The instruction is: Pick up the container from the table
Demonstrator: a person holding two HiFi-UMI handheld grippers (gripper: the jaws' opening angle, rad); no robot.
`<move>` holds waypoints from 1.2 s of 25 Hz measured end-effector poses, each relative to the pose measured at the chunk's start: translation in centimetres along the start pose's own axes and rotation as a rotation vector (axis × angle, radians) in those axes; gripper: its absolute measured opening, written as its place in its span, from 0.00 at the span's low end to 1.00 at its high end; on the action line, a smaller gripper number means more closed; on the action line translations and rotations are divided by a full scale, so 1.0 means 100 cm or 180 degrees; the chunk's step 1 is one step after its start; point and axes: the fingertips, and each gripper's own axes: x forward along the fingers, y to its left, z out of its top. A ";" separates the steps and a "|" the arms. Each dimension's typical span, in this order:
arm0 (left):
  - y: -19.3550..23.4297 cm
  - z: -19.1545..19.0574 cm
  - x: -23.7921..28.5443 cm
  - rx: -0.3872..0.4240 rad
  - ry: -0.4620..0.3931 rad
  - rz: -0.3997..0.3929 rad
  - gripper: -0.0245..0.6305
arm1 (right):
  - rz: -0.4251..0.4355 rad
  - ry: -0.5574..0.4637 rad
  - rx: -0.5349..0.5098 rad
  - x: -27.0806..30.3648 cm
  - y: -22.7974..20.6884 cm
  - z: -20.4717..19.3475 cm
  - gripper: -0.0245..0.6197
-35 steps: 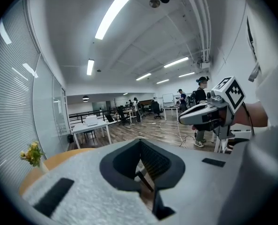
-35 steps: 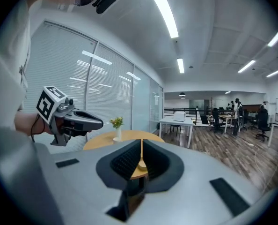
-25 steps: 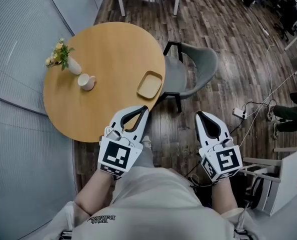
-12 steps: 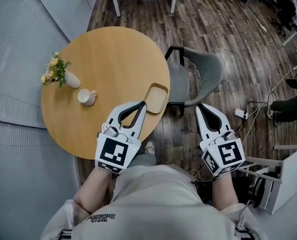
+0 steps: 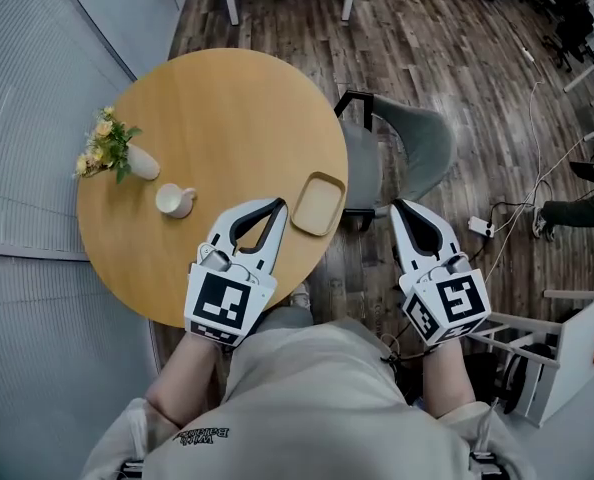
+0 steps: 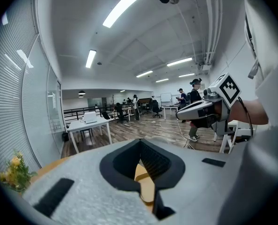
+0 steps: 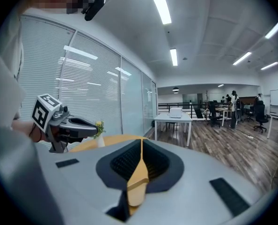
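So the container (image 5: pixel 318 204) is a shallow tan tray, a rectangle with rounded corners and a low raised rim, matte looking. It's lying flat on the tabletop (image 5: pixel 217 98), right near the edge on the side facing the chair (image 5: pixel 417 153). Nothing is sitting in it.

The tabletop is round, smooth light wood with a plain finish. The left hand-held gripper (image 5: pixel 275 206) is hanging over it with its tips just beside the container's left rim, not touching it as far as I can see. Its white curved jaws are meeting at the tips and leaving a teardrop-shaped hole behind them, lined with black ribbed padding. Nothing is clamped in there; the left gripper view is only showing tan wood through the gap.

The right hand-held gripper (image 5: pixel 398 208) is off the tabletop, out over the floor (image 5: pixel 457 58) and close to the chair. Its jaws are pressed together too and it's holding nothing.

Farther over on the tabletop, well apart from the container, a small white cup (image 5: pixel 174 201) is sitting near a white vase (image 5: pixel 143 163) with yellow flowers (image 5: pixel 101 145). The chair is grey and shell-shaped with black legs, tucked against the tabletop's edge. The floor is dark wood planks.
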 end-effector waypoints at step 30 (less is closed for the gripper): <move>0.008 -0.008 0.023 -0.0326 0.0072 0.0043 0.07 | 0.0085 0.0148 0.0012 0.022 -0.019 -0.017 0.09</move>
